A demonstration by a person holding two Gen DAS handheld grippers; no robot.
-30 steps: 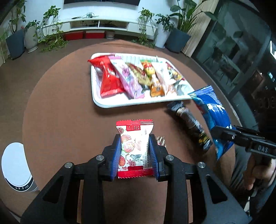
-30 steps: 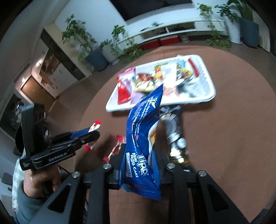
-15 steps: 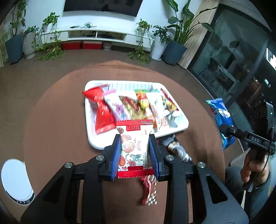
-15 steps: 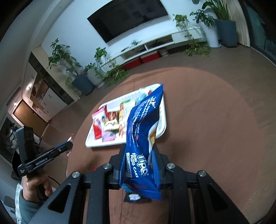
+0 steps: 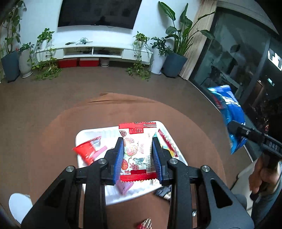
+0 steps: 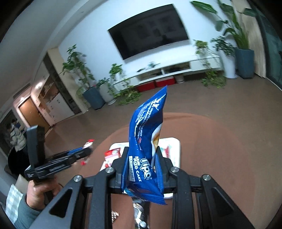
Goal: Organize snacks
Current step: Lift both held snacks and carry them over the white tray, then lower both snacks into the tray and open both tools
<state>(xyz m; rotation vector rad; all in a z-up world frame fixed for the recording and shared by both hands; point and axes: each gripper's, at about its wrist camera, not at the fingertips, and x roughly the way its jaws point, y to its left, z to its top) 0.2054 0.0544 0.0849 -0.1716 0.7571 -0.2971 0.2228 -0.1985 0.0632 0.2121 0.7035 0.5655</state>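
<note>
We note a dark wall-mounted TV (image 5: pixel 98 13), a white media console (image 5: pixel 93 51) with red boxes (image 5: pixel 78 62) beneath, potted plants (image 5: pixel 176 45), and brown flooring (image 5: pixel 123 82).

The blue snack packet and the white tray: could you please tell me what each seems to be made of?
Blue snack packet: likely thin glossy plastic film; it creases and bends in the right gripper. White tray: apparently rigid plastic with a smooth matte finish, rounded corners and a raised rim.

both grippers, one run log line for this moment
left gripper: shut on red-and-white snack packet | right gripper: shut on blue mini roll cake bag | white tray: below
</note>
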